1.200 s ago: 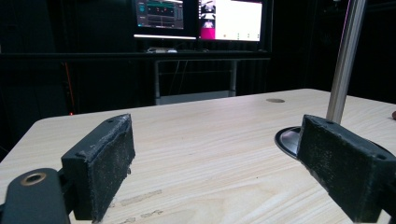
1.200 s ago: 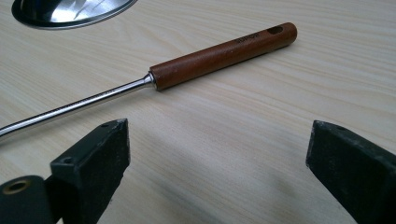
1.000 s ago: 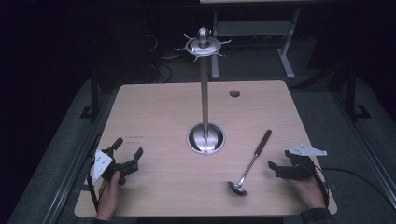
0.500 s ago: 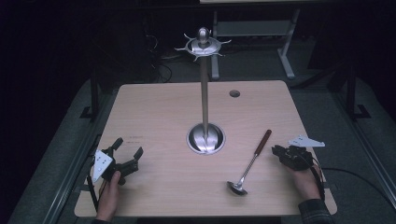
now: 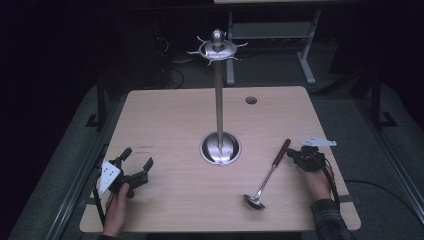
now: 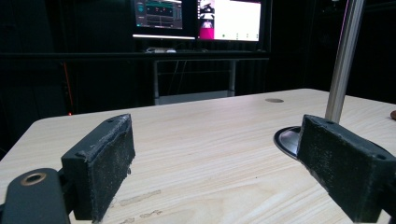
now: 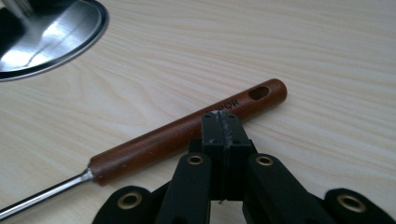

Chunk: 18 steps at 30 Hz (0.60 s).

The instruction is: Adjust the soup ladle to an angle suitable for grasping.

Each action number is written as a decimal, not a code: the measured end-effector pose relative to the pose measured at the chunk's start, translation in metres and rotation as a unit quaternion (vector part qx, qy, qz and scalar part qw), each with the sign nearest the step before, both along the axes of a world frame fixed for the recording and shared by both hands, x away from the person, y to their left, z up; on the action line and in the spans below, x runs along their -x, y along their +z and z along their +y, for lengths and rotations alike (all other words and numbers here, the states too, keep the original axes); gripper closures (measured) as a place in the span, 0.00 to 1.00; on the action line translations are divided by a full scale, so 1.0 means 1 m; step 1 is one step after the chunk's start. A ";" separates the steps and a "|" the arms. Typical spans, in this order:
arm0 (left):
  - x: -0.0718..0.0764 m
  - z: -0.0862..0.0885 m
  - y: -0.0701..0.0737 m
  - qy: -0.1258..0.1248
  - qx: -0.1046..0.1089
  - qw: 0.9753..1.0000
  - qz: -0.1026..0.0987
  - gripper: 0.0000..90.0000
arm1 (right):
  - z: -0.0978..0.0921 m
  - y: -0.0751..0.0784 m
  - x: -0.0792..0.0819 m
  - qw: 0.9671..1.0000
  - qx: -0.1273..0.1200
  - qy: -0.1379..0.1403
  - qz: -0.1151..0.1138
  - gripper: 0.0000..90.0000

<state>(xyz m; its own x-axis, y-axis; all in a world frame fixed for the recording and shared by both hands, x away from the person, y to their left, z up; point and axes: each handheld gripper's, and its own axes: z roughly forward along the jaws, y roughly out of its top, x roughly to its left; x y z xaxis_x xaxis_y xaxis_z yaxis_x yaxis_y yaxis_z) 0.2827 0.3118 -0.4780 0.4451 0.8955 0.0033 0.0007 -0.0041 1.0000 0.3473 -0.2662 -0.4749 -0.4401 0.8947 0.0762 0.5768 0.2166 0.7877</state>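
The right gripper [image 7: 219,122] has its jaws pressed together with nothing between them, their tips at the near side of the ladle [image 5: 267,174] handle, close to the end with the hanging slot. The ladle lies flat on the bench [image 5: 165,120], handle toward the right gripper [image 5: 295,156] and bowl toward the person's edge, to the right of the stand [image 5: 219,100]. My guess is the step in hand is the approach to the handle; a grasp would call for the jaws to spread, straddle the handle and close across it. The handle is a smooth, round, reddish-brown wooden bar with stamped lettering, running into a thin metal shaft and a shiny bowl. The stand is polished steel: a domed round base, a slim upright pole and a crown of hooks on top. The left gripper [image 5: 134,167] rests on the bench well away at the left, jaws wide apart and empty, their pads [image 6: 112,163] dark and rough. The bench top is pale wood grain
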 end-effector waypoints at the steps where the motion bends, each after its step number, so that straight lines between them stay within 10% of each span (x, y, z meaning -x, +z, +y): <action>1: 0.000 0.000 0.000 0.000 0.000 1.000 0.000 0.12 | 0.000 -0.001 -0.001 1.000 0.003 -0.002 0.006 0.99; 18: 0.000 0.001 0.000 -0.001 -0.008 1.000 0.001 0.12 | 0.016 -0.004 -0.007 0.999 0.005 0.029 0.018 0.99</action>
